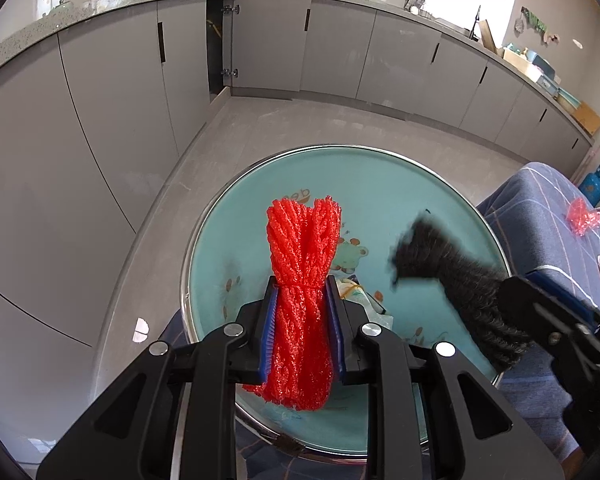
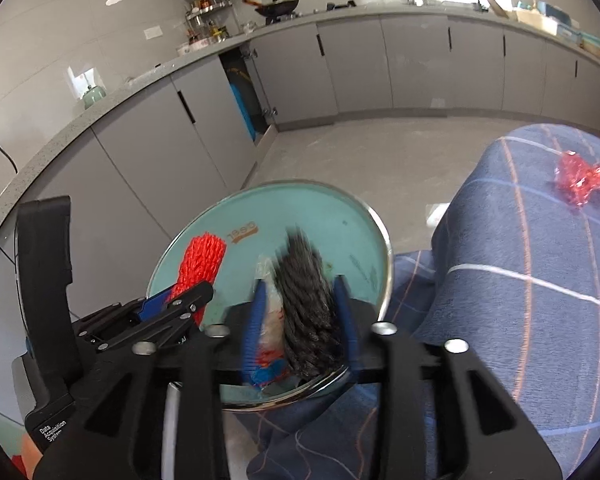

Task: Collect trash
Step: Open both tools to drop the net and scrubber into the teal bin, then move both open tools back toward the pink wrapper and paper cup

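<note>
My left gripper point(image 1: 301, 284) is shut on a red foam net sleeve point(image 1: 302, 264) and holds it upright above a round teal tray with a metal rim point(image 1: 400, 184). My right gripper point(image 2: 300, 284) is shut on a dark grey foam net sleeve point(image 2: 306, 280) together with a crumpled clear wrapper point(image 2: 270, 320), also over the tray point(image 2: 320, 208). In the left wrist view the grey sleeve point(image 1: 444, 264) and right gripper come in from the right. In the right wrist view the red sleeve point(image 2: 202, 260) and left gripper sit at the left.
A blue checked cloth surface point(image 2: 520, 300) lies to the right with a red crinkled plastic wrapper point(image 2: 580, 180) on it, also seen in the left wrist view point(image 1: 584, 216). Some wrappers lie on the tray point(image 1: 360, 296). Grey kitchen cabinets point(image 1: 332, 48) and bare floor point(image 1: 300, 128) lie beyond.
</note>
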Action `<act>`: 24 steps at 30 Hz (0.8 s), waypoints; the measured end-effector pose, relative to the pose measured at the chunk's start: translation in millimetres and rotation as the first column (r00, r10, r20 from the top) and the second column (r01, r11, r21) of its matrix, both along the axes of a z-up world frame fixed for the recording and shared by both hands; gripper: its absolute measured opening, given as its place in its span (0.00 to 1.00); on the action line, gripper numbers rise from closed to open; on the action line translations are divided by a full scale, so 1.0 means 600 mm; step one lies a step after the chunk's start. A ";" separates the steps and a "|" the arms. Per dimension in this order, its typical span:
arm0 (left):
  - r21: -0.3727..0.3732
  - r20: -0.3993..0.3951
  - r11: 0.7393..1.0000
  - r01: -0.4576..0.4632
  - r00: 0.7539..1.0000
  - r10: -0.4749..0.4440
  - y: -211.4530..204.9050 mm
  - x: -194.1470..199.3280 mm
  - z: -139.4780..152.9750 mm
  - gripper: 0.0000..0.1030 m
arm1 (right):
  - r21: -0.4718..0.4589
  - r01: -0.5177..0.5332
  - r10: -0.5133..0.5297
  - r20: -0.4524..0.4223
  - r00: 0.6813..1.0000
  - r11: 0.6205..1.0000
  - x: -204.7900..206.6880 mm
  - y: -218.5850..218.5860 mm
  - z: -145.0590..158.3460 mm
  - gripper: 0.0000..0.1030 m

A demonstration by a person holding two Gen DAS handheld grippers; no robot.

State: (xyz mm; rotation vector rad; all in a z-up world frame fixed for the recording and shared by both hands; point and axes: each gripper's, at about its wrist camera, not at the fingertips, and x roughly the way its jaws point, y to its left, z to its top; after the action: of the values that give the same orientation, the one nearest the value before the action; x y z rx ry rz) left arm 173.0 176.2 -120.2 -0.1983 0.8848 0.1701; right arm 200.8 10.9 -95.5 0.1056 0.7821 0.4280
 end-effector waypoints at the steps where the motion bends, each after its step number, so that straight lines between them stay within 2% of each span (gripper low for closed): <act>1: 0.001 -0.002 1.000 0.002 1.000 -0.002 -0.002 0.000 -0.001 0.23 | 0.006 0.002 -0.002 0.009 1.000 1.000 -0.002 -0.004 0.003 0.40; 5: 0.011 -0.004 1.000 0.004 1.000 -0.004 -0.007 -0.001 -0.001 0.24 | 0.026 0.029 -0.030 0.025 0.999 0.999 -0.009 -0.027 0.012 0.40; 7: 0.019 0.001 1.000 0.003 1.000 -0.003 -0.011 -0.002 0.001 0.28 | 0.026 0.046 -0.047 0.044 0.998 0.999 -0.016 -0.040 0.019 0.40; 8: 0.038 0.006 0.999 -0.002 1.000 0.002 -0.015 -0.004 0.004 0.41 | 0.025 0.060 -0.061 0.057 0.996 0.998 -0.021 -0.051 0.023 0.40; 9: 0.059 0.011 0.998 -0.011 1.000 0.010 -0.020 -0.005 0.007 0.58 | 0.028 0.068 -0.070 0.064 0.996 0.997 -0.026 -0.055 0.024 0.40; 10: 0.076 0.019 0.997 -0.016 1.000 0.014 -0.022 -0.009 0.009 0.62 | 0.034 0.080 -0.082 0.072 0.994 0.996 -0.033 -0.066 0.028 0.40; 14: 0.117 0.043 0.993 0.007 0.999 -0.012 -0.040 -0.019 0.023 0.61 | 0.038 0.109 -0.112 0.098 0.989 0.993 -0.051 -0.089 0.037 0.41; 18: 0.135 0.064 0.991 -0.007 0.998 -0.002 -0.049 -0.034 0.034 0.80 | 0.053 0.136 -0.141 0.117 0.983 0.989 -0.066 -0.113 0.044 0.48; 24: 0.153 0.081 0.988 0.010 0.996 -0.023 -0.069 -0.054 0.051 0.81 | 0.070 0.156 -0.164 0.118 0.979 0.985 -0.081 -0.141 0.051 0.48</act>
State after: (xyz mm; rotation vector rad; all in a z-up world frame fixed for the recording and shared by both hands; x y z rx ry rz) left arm 140.6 135.0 -89.7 -0.0550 0.7871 0.2118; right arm 152.0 -73.7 -64.6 0.1952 0.6334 0.3021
